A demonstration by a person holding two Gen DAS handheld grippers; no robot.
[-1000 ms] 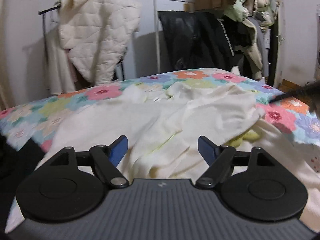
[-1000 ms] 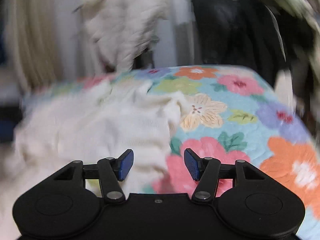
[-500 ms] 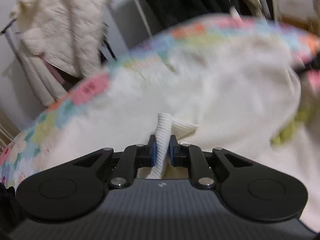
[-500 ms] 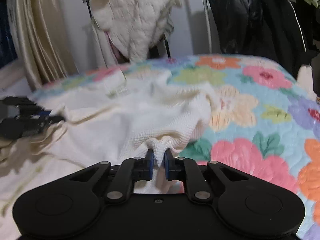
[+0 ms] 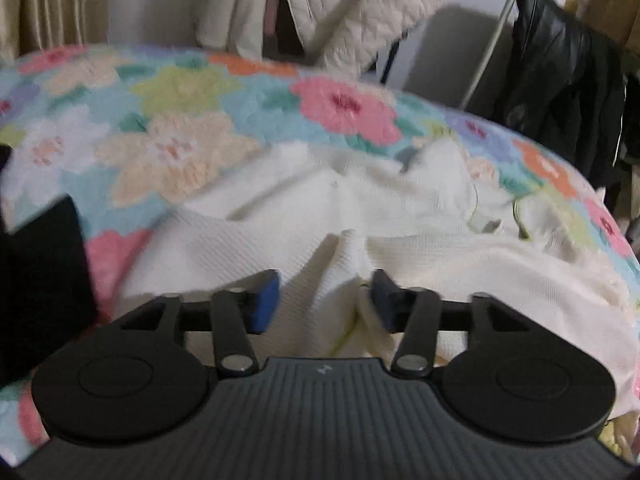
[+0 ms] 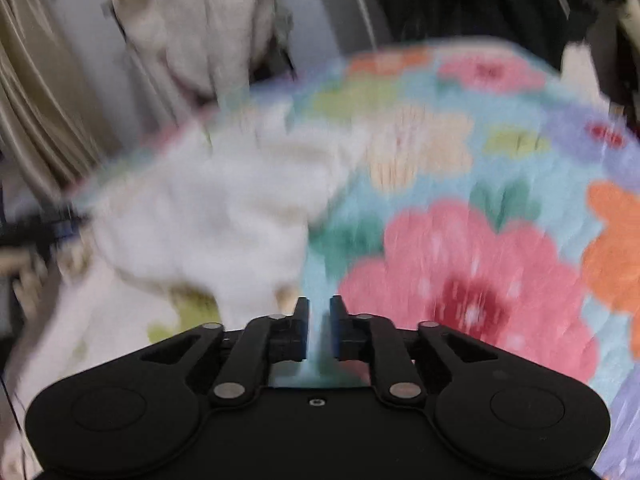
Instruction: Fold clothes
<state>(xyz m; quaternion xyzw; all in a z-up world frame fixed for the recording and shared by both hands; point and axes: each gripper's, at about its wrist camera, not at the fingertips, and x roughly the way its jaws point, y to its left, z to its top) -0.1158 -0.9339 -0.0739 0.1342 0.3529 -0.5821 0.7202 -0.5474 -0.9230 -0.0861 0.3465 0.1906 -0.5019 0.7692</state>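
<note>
While my left gripper [image 5: 325, 300] hangs low over the bed, its blue pads [image 5: 264, 300] stand wide apart with nothing clamped. A raised ridge of the cream knit garment [image 5: 360, 224] sits between them; the right pad touches a fold, no pinch. The garment lies rumpled across the floral quilt [image 5: 168, 120], running from the near left edge off to the right. Yellow-green trim peeks out under it near the gripper body. A dark object [image 5: 40, 288] fills the left edge, too blurred to identify. Behind the bed: a quilted cream jacket [image 5: 380, 12] hanging on a rack, a black jacket [image 5: 560, 80] to its right, a beige curtain [image 5: 48, 4] at far left.

Right wrist view, heavy motion blur. My right gripper [image 6: 319, 330] has its fingers nearly together, a narrow gap left, only quilt visible through the gap. No cloth held. It sits above the floral quilt [image 6: 480, 264], over a big pink flower, just right of the garment's edge. The cream knit garment [image 6: 208, 216] is heaped left of centre on the bed, with its near corner just beside my left finger; touching or not, I can't tell. A dark shape at the left edge could be my other gripper, unclear. The cream jacket [image 6: 200, 28] and curtain [image 6: 36, 120] are smeared behind.
</note>
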